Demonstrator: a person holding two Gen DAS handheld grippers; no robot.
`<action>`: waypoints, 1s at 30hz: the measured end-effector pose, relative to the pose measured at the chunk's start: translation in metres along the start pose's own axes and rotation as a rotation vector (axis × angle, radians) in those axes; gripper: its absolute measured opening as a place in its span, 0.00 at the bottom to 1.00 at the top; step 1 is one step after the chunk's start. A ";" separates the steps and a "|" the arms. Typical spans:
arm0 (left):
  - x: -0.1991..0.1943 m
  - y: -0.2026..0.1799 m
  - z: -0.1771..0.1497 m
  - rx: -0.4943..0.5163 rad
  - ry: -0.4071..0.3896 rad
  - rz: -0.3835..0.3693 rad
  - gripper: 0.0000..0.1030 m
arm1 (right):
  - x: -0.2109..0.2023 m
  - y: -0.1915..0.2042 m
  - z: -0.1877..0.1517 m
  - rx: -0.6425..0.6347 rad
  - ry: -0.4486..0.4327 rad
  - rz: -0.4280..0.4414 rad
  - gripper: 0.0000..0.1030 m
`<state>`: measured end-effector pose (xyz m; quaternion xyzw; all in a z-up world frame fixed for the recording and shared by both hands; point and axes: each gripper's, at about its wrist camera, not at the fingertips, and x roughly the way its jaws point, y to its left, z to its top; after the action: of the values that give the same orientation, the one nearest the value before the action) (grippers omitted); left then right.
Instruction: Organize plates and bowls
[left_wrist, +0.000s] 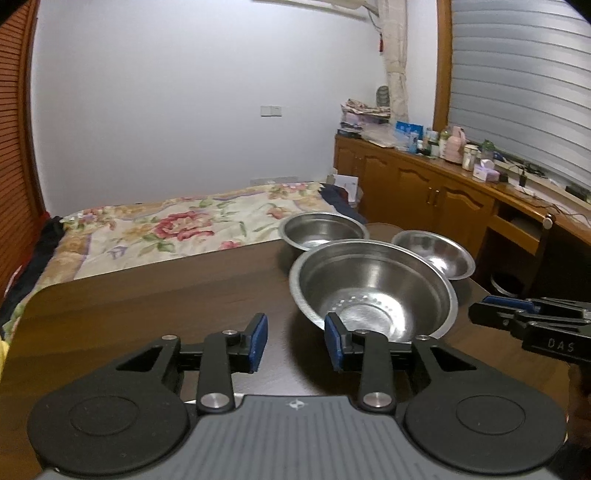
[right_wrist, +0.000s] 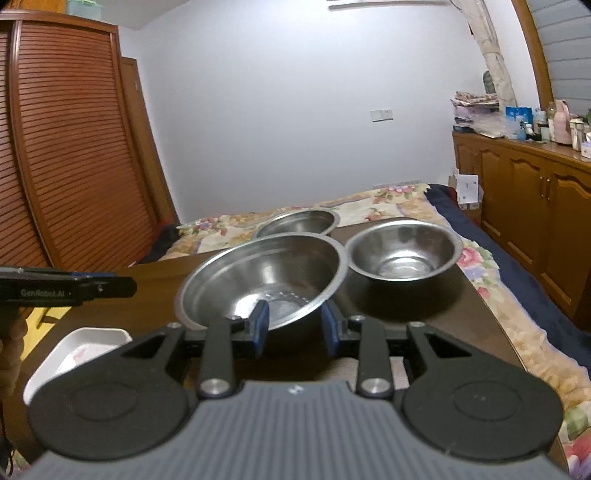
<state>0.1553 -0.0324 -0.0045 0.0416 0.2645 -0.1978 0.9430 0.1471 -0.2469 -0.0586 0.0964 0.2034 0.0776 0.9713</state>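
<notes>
The left gripper (left_wrist: 295, 341) hovers low over the dark wooden table (left_wrist: 155, 295) with its blue-padded fingers (left_wrist: 260, 338) spread wide and nothing between them; its right finger overlaps the near rim of the perforated steel bowl (left_wrist: 373, 288), though contact cannot be told from here. The right gripper (right_wrist: 293, 326) has its jaws set apart too, and the near edge of that same bowl sits across the gap; the bowl (right_wrist: 262, 277) tilts, its left rim higher than its right, and whether the pads press on it is unclear. In the left wrist view the right gripper (left_wrist: 480, 312) enters from 3 o'clock, just beside the bowl's rim; in the right wrist view the left gripper (right_wrist: 125, 286) reaches in from 9 o'clock, near the bowl's left edge.

Outward from the perforated bowl, at 1 o'clock in the right wrist view, a smaller steel bowl (right_wrist: 404, 249) stands upright on the table, just beside it; at 12 o'clock a shallow steel bowl (right_wrist: 297, 221) sits at the table's far edge, just behind the big one. A white rectangular dish (right_wrist: 79, 349) lies on the table at 8 o'clock, partly hidden by the gripper body. Beyond the table is a bed with a floral cover (left_wrist: 166, 229); at 2 o'clock in the left wrist view a wooden cabinet (left_wrist: 417, 184) carries cluttered bottles and boxes.
</notes>
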 end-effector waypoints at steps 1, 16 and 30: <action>0.003 -0.001 -0.001 0.001 0.003 -0.003 0.39 | 0.001 -0.002 -0.001 0.005 0.002 -0.004 0.34; 0.041 -0.006 0.004 -0.016 0.047 0.003 0.45 | 0.016 -0.013 0.005 0.055 0.028 0.008 0.41; 0.073 -0.012 0.012 -0.026 0.094 0.011 0.43 | 0.043 -0.011 0.018 0.043 0.079 0.026 0.41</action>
<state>0.2132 -0.0712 -0.0312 0.0401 0.3108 -0.1872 0.9310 0.1942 -0.2520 -0.0610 0.1168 0.2419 0.0897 0.9590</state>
